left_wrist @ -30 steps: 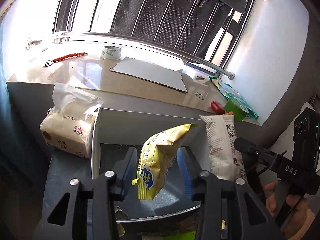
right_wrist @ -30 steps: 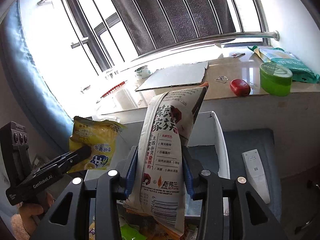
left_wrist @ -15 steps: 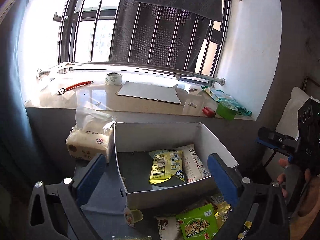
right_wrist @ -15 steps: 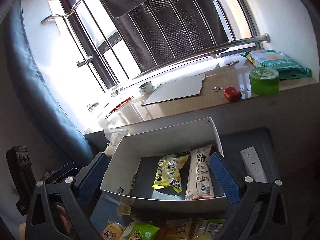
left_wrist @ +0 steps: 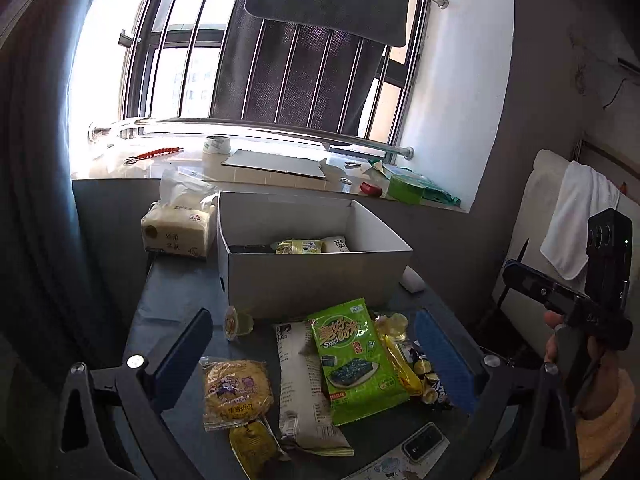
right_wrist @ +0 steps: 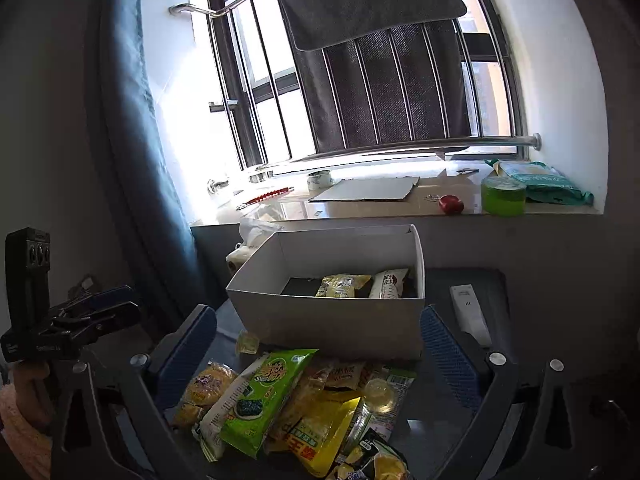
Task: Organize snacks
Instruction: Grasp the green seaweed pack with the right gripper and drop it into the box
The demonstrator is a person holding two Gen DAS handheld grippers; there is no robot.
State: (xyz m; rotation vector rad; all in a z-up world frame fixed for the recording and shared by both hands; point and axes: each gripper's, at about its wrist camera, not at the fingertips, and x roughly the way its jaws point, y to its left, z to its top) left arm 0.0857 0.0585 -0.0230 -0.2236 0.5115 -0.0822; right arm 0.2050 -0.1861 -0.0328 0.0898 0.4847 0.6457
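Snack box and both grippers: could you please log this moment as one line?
left gripper: open, empty | right gripper: open, empty | white box: yellow packet, white packet inside | snack pile: unsorted

Daylight entered through the far window, blown out at left. The windowsill showed glare. Near foreground dim; fisheye edges curved, dark.

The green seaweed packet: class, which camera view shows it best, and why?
The left wrist view: the green seaweed packet lies flat, its whole front visible. The right wrist view shows it slanted and foreshortened within the pile.
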